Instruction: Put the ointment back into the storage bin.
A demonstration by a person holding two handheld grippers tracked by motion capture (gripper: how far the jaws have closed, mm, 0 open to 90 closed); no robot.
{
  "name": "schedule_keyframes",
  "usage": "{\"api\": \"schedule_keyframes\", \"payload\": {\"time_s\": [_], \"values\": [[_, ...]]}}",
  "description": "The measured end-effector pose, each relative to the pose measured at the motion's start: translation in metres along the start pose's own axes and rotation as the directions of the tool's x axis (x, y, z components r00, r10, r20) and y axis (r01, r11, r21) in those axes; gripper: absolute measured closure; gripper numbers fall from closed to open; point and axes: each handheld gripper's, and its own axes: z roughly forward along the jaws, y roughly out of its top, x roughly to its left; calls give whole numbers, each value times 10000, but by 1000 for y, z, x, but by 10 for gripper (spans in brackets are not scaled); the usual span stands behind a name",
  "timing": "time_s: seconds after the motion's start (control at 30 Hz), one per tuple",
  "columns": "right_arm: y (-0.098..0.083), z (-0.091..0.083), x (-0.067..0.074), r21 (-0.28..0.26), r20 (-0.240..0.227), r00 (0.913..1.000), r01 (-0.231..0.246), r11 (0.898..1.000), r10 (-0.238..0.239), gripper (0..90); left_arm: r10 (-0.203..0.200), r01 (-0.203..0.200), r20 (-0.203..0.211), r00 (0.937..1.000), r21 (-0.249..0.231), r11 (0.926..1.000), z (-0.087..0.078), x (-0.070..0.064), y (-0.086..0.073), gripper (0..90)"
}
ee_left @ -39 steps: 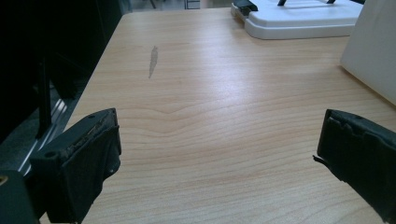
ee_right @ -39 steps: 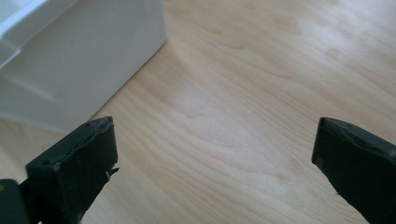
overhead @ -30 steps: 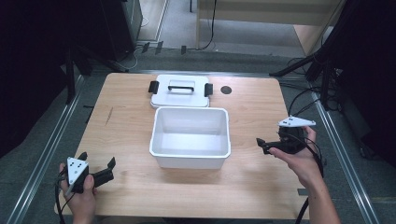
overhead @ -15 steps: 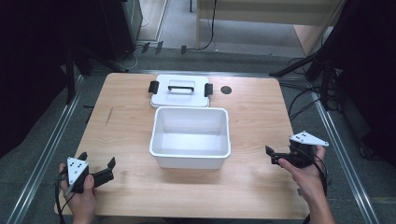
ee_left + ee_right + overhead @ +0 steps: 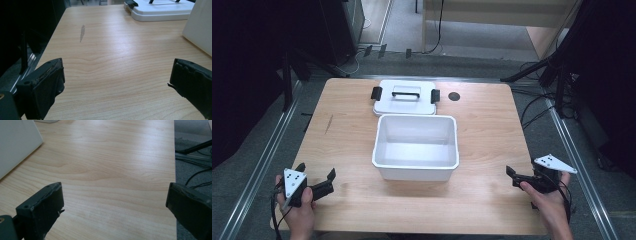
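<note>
Two grippers rest low at the table's (image 5: 492,125) near corners, both empty. The left gripper (image 5: 316,176) has its jaws spread wide; its own view picks out a grey smear (image 5: 82,32) on the wood. At centre sits the open white bin (image 5: 416,147), its lid (image 5: 405,97) just behind. The right gripper (image 5: 517,176), jaws also wide, sits by the table's right edge.
</note>
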Motion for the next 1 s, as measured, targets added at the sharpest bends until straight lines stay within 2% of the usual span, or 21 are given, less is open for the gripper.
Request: {"api": "schedule_keyframes", "payload": {"time_s": [0.3,0.47,0.57,0.63,0.67,0.73,0.87,0.97,1.0], "values": [[-21,-7,-3,-104,66,9997,-218,9997,219,32,-6,6,-13,10000,4,10000,0,0,0,4],[-36,-6,-5,-270,2,9988,-489,9984,489,51,-10,10,-14,10000,12,10000,0,0,0,4],[-41,-5,-3,-409,-152,9966,-818,9958,812,57,11,-11,-23,10000,27,10000,0,0,0,4],[-44,-3,1,-452,9,9978,-655,9968,656,67,-6,6,-12,10000,30,10000,0,0,0,4],[-45,-2,3,-487,213,9988,-424,9979,435,75,-8,8,-12,10000,32,10000,0,0,0,4],[-45,-2,6,-556,321,9994,-126,9984,144,95,-14,14,5,10000,56,10000,0,0,0,4],[-46,-4,3,-715,310,9987,-392,9967,415,125,-29,28,29,10000,56,10000,1,0,0,4],[-46,-3,4,-397,443,9977,-492,9980,509,130,-21,21,32,10000,83,10000,1,0,0,4],[-46,-2,6,-295,505,9981,-348,9990,363,131,-19,19,24,10000,80,10000,1,0,0,4]]}}
